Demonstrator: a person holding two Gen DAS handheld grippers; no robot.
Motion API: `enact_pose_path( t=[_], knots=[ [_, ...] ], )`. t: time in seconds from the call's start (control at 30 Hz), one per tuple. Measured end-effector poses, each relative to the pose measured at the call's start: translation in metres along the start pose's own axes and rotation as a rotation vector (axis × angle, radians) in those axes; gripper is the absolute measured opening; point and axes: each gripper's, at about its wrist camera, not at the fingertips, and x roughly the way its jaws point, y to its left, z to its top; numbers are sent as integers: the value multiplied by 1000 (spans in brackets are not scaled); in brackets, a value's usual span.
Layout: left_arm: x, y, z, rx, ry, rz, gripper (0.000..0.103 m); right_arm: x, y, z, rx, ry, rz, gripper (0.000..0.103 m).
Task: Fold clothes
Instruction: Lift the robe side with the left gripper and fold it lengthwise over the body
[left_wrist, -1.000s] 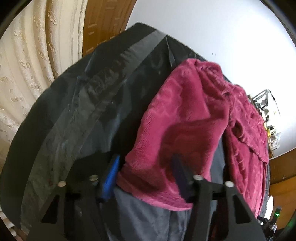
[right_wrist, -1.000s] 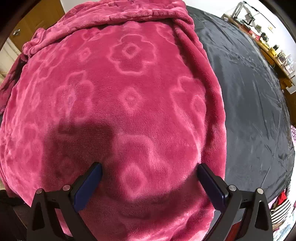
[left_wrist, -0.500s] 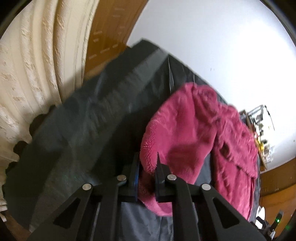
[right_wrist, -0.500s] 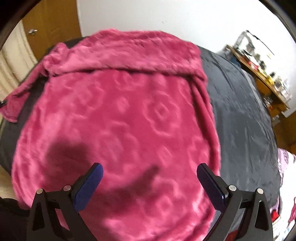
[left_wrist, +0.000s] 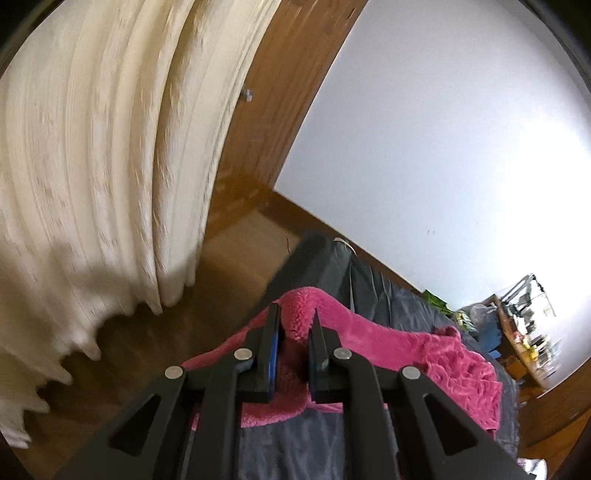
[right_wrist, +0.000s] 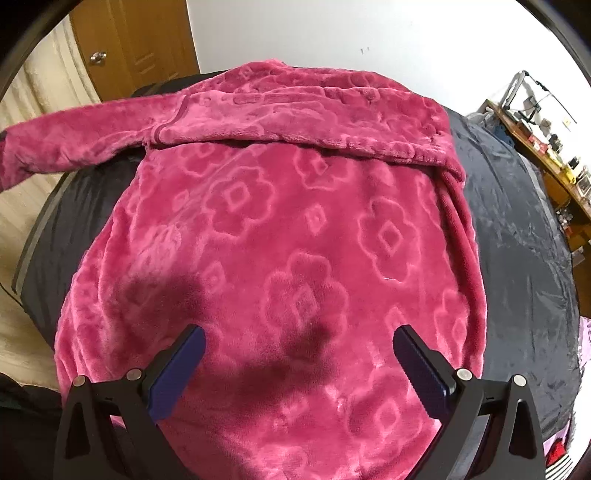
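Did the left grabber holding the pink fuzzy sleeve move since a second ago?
Yes. The left gripper, shut on the pink sleeve, went up: the black bed cover has dropped low in its view, and the curtain and floor now show.

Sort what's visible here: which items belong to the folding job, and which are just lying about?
In the job: pink fleece garment; left gripper, shut on its sleeve; right gripper, open above it.

Lying about: dark bedcover, curtain, wooden door, cluttered shelf.

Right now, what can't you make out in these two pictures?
- Left wrist view: curtain smeared by motion blur.
- Left wrist view: most of the pink fleece top, hidden behind the left claw.
- Right wrist view: top's near hem, cut off by the bottom edge.
- Both views: shelf clutter too small.
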Motion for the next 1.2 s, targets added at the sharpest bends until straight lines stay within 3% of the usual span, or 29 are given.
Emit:
enact_pose_path(
  t=[0.23, 0.53, 0.77, 1.2],
  knots=[
    [-9, -42, 12, 11, 24, -74, 13, 1, -7, -4, 6, -3, 38, 103],
    [-7, -154, -3, 103, 61, -171, 13, -4, -42, -14, 59, -28, 66, 103],
    [-3, -230, -15, 113, 114, -215, 13, -3, -82, -25, 110, -41, 100, 103],
    [25, -433, -81, 249, 199, -387, 13, -14, -159, -32, 127, -98, 155, 103]
  ],
)
